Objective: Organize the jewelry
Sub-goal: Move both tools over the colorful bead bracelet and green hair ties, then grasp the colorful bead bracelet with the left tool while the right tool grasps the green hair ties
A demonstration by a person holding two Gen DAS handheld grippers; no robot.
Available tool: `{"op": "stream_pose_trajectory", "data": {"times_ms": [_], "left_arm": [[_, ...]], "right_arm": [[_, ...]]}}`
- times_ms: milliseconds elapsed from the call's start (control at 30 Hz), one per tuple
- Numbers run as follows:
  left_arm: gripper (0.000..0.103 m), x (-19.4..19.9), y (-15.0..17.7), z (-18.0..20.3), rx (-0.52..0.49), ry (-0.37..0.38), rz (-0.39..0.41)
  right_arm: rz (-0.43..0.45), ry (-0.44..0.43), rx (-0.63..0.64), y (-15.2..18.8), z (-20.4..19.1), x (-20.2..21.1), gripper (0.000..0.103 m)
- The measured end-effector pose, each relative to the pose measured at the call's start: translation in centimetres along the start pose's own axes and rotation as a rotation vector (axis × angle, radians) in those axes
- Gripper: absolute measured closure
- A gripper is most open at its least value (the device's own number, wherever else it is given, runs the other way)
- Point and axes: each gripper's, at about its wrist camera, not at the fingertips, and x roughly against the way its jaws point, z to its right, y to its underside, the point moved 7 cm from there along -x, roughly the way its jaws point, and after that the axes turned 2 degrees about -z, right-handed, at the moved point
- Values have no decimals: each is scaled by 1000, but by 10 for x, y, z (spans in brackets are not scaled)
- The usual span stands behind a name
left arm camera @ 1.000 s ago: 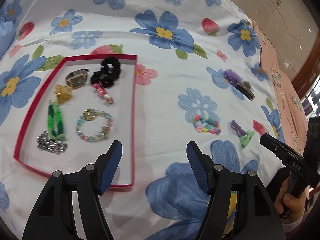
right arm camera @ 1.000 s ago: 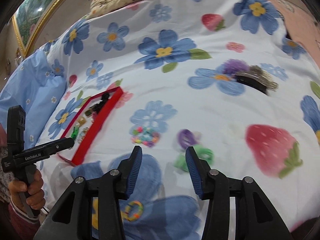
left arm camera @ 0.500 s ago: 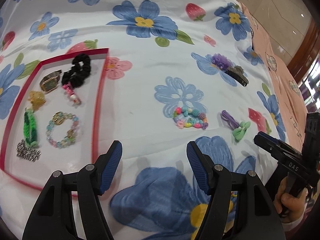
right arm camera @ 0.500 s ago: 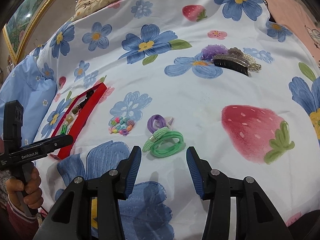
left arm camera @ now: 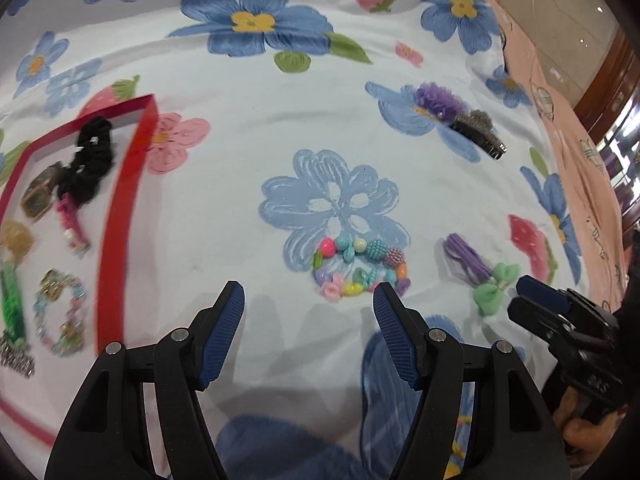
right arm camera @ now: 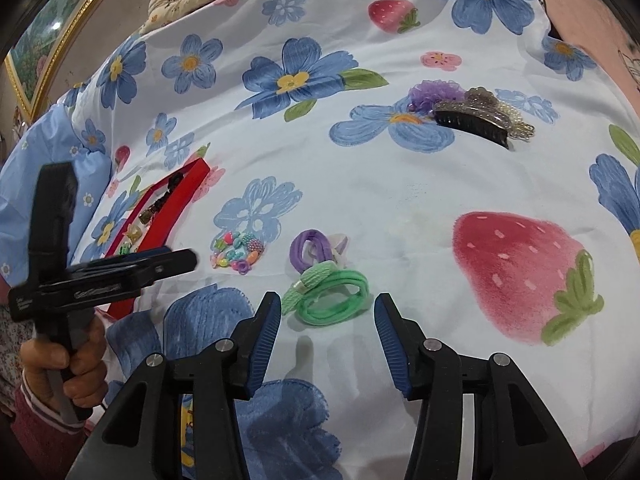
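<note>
Both grippers have slid rightward off the red tray [left arm camera: 120, 216] since a second ago, and the loose pieces now sit closer to their tips.

Left wrist view: the left gripper [left arm camera: 308, 312] is spread wide and holds nothing. The bead bracelet [left arm camera: 360, 268] lies right of the tray, just ahead of the right-hand fingertip, so it is off-centre toward that side; its oval runs across the fingers. Only this view shows the tray's contents: black scrunchie [left arm camera: 92, 160], watch [left arm camera: 40, 196], another bracelet [left arm camera: 60, 312].

Right wrist view: the right gripper [right arm camera: 324, 316] is likewise wide apart and empty. The green hair tie [right arm camera: 332, 296] lies farther right of the tray, directly between and just beyond the fingertips, long axis crosswise; the purple tie [right arm camera: 312, 244] touches its far side. The right hand is nearer to it. Only this view fully shows the dark claw clip [right arm camera: 472, 120].
</note>
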Motion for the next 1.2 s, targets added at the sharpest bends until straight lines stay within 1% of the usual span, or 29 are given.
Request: {"op": "stream_pose_trajectory", "data": {"times_ms": [100,200,233,267,300,333,367,400,467,500,600,667,700,800,967,1200], "left_arm": [[36,-17,-3,3,-11,-5,-25],[37,-23,-5,8,-48,-28,-17],[45,-24,-5,10,-59,-26,-14],[58,-24,-5,12,-71,-20,-11],[67,-24,-6,15,-89,-8,-13],[86,-25,-6,18,-99,12,-17],[89,-26,-6,21,-106,39,-25],[89,-25,-6,23,-120,34,-21],[91,-24,-5,27,-143,22,-13],[91,-22,-4,28,-148,25,-10],[91,-17,-2,28,-141,41,-3],[91,-12,-2,28,-135,52,5],[91,-7,-2,28,-133,53,15],[92,8,-2,27,-116,80,39],[92,38,-6,20,-91,101,92],[92,77,-5,1,-64,92,161]], "right_arm": [[-8,9,7,-2,0,-7,52],[-22,9,7,-4,1,-15,52],[-28,11,9,-4,2,-18,52],[-30,14,11,-4,2,-20,52],[-33,16,11,-4,2,-22,53],[-38,16,10,-4,3,-25,54],[-39,18,13,-4,3,-27,56],[-40,23,18,-3,3,-28,64],[-40,23,23,-3,2,-28,75],[-41,21,25,-3,1,-27,79],[-35,17,25,-4,0,-22,82],[-30,13,23,-4,-1,-17,94],[-27,13,23,-5,-1,-15,96],[-9,4,25,-8,-4,-4,96],[22,-17,28,-15,-12,11,96],[41,-63,73,-23,-41,17,96]]}}
